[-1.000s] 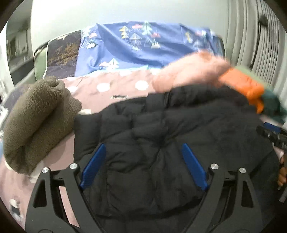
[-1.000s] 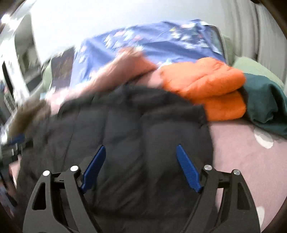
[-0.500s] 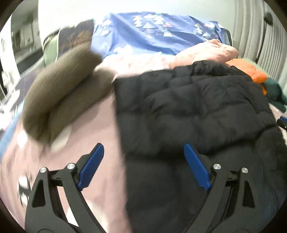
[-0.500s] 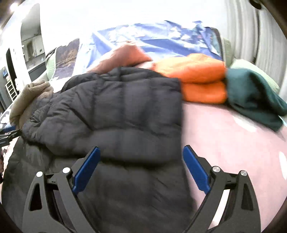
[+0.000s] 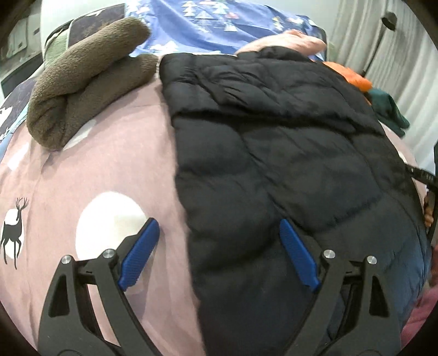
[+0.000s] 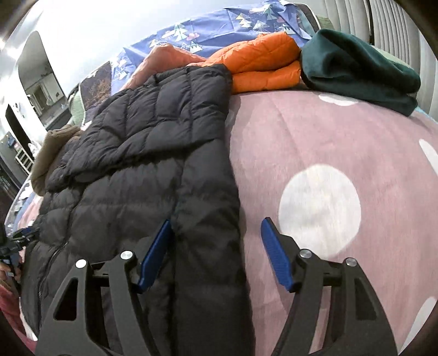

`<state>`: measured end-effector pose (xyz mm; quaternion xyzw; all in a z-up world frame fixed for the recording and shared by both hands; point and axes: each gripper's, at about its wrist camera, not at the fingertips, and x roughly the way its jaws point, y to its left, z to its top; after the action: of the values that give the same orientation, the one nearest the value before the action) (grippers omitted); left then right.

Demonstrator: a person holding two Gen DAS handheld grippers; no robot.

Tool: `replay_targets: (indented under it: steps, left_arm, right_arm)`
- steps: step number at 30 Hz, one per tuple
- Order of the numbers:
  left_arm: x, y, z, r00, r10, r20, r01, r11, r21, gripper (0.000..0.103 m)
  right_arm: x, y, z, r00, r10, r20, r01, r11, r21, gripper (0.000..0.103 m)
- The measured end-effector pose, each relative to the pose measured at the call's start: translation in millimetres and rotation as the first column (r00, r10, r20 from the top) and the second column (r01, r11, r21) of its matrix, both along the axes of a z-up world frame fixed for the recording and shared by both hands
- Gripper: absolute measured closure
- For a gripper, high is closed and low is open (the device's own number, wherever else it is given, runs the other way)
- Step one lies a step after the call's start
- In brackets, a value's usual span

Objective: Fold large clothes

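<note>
A black quilted puffer jacket lies spread on a pink bed cover, its top part folded down over the body. It also shows in the right wrist view. My left gripper is open and empty, straddling the jacket's left edge near the hem. My right gripper is open and empty, straddling the jacket's right edge near the hem. The right gripper's edge shows at the far right of the left wrist view.
A folded brown fleece lies left of the jacket. A folded orange jacket and a dark green garment lie at the right. A pink garment and a blue patterned sheet are behind.
Both grippers have drawn back toward the near hem and apart to the jacket's side edges. The jacket's folded top now lies flat.
</note>
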<state>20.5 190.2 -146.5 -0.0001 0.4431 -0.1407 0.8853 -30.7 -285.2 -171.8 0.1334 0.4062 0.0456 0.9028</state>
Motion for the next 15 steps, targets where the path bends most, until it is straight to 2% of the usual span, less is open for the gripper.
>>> replay_targets:
  steps: [9,15]
  left_arm:
    - [-46.1,0.7,0.8,0.998,-0.056,-0.011,0.055,0.997,-0.05,0.013]
    - [-81.0,5.8,2.1,0.995,-0.097,-0.014,0.094,0.988,-0.122,0.014]
  right_arm:
    - [-47.2,-19.6,-6.2,1.0,0.024,-0.009,-0.022,0.983,0.185,0.055]
    - [-94.2,-19.5,-8.8,0.996,0.093,-0.001,-0.09,0.966,0.242,0.055]
